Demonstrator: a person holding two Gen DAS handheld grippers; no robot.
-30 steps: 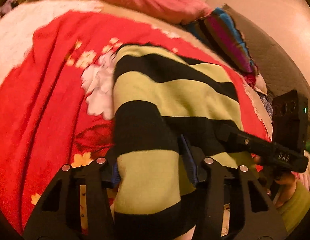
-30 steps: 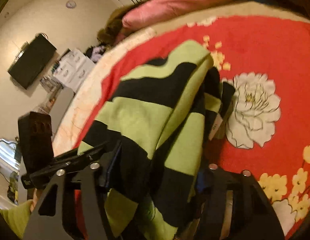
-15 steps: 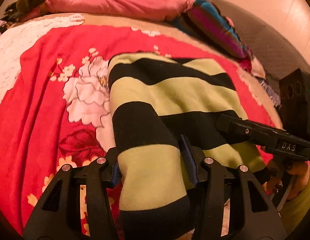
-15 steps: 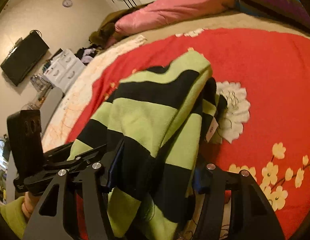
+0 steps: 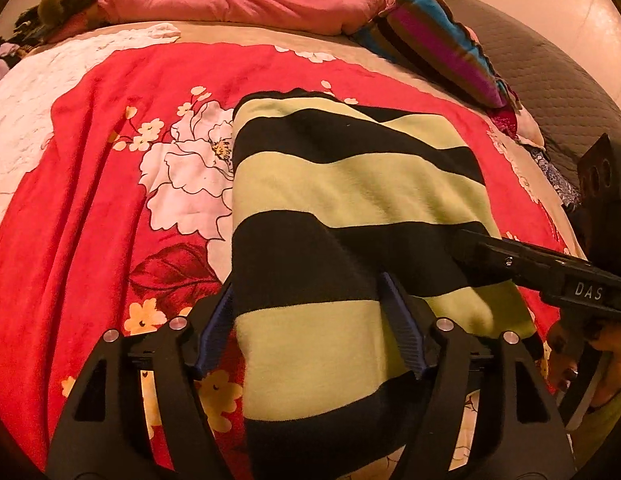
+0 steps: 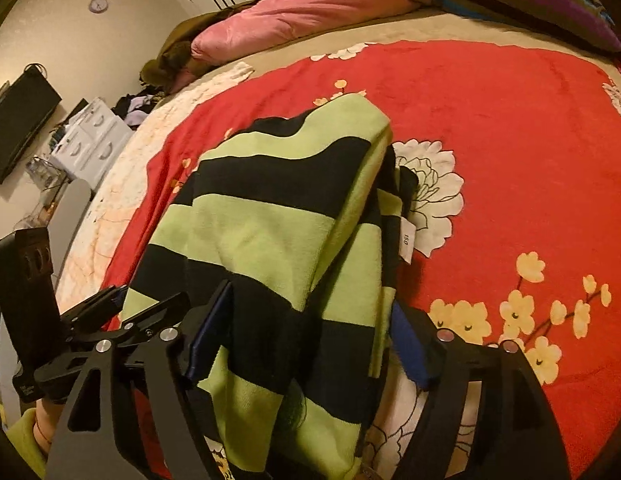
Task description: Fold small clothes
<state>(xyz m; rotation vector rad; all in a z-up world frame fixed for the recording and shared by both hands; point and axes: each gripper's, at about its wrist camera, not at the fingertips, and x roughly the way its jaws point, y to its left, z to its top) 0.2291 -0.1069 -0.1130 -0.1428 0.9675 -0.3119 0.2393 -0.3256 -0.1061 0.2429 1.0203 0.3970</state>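
Observation:
A lime-green and black striped sweater [image 5: 342,184] lies folded on the red floral blanket [image 5: 90,200]. Its near end runs between the fingers of my left gripper [image 5: 308,304], whose jaws are opening; the blue pads stand beside the cloth without pinching it. In the right wrist view the sweater [image 6: 262,232] lies in folded layers with a white size tag [image 6: 405,240] at its right edge. My right gripper [image 6: 310,332] straddles its near end, jaws opening, a small gap at the right pad. Each gripper shows at the edge of the other's view.
A pink pillow [image 5: 238,0] and a striped cushion [image 5: 438,44] lie at the head of the bed. A person's hand [image 5: 606,352] holds the right gripper. Left of the bed are white drawers [image 6: 90,140] and a wall-mounted TV [image 6: 18,124].
Both pairs of jaws have widened around the sweater's near end. The sweater has settled flatter on the blanket, and both views now show more of the bed's head.

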